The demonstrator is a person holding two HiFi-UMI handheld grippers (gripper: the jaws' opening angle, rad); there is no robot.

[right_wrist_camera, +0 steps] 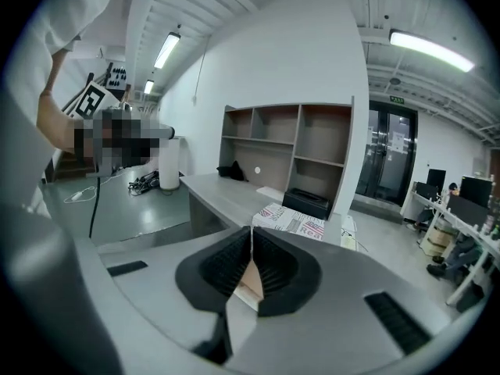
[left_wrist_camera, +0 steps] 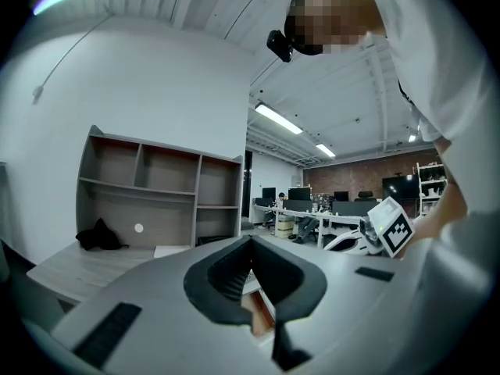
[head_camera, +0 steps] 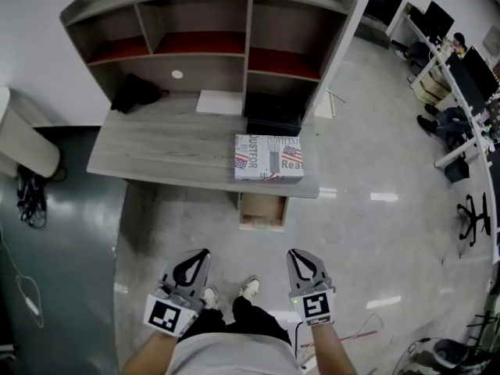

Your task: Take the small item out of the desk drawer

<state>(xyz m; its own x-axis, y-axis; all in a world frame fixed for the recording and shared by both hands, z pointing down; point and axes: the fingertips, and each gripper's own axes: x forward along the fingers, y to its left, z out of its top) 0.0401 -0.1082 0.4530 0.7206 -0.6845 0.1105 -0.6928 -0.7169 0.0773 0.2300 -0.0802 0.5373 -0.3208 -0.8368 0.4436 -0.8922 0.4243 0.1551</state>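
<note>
A grey desk [head_camera: 156,158] with a shelf hutch stands ahead of me. Under its right end, the drawer [head_camera: 262,210] is pulled out and shows a pale wooden inside. I cannot make out any small item in it from here. Both grippers hang low near the person's feet, well short of the desk. The left gripper [head_camera: 205,253] is shut with nothing between its jaws, as the left gripper view [left_wrist_camera: 251,241] also shows. The right gripper [head_camera: 293,253] is likewise shut and empty [right_wrist_camera: 251,231]. A sliver of the drawer [right_wrist_camera: 250,281] shows behind its closed tips.
A box printed with flags [head_camera: 269,158] lies on the desk's right end above the drawer, with a black box [head_camera: 273,116] behind it. A black cloth [head_camera: 134,92] and a white sheet [head_camera: 219,101] lie further back. Cables [head_camera: 30,195] hang at left; office desks [head_camera: 461,84] stand far right.
</note>
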